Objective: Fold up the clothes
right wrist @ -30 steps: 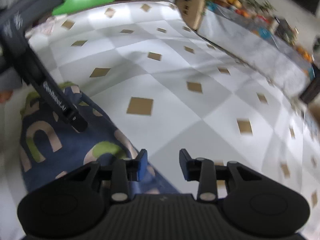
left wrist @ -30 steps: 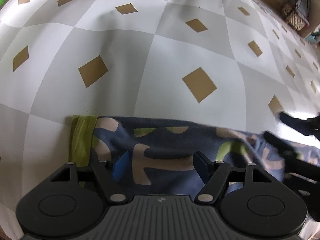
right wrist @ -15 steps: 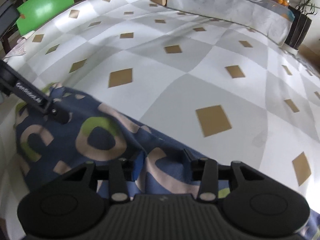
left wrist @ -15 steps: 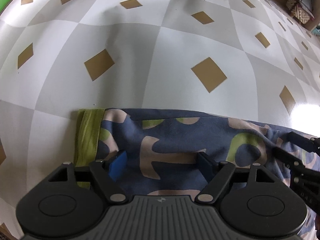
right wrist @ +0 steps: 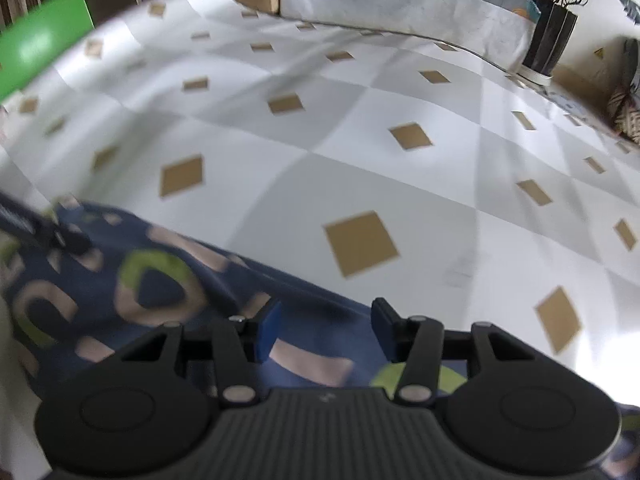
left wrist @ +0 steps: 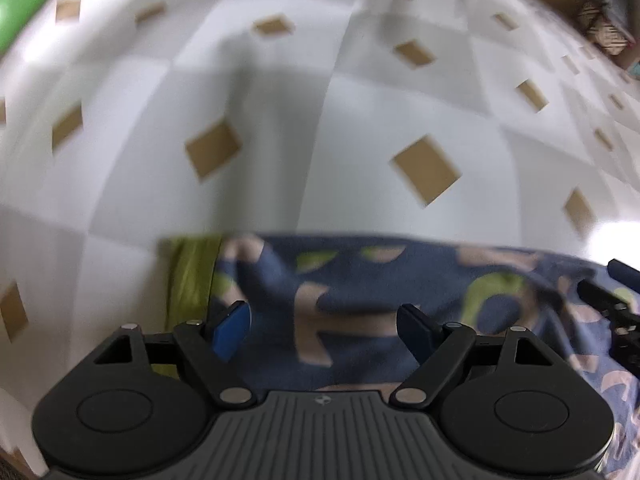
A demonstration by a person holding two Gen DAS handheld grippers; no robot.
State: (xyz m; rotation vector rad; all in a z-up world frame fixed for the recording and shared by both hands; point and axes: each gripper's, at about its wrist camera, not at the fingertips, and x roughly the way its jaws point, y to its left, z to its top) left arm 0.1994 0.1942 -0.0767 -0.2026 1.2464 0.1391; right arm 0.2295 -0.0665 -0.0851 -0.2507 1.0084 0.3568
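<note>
The left tool (left wrist: 324, 326) now has its jaws wider apart than before, over the blue patterned cloth (left wrist: 360, 276). The right tool (right wrist: 326, 330) opens its jaws too. A second ago it sat at the cloth's edge; now it sits over the cloth (right wrist: 160, 280), with more cloth in its view.

Soft, even daylight, with blown-out glare on the white-and-grey checked tablecloth with tan diamonds (left wrist: 616, 236) at its right edge. Motion blur throughout, strongest in the left wrist view. Heavy fisheye bowing toward the corners; faint vertical shadow mid-cloth.
</note>
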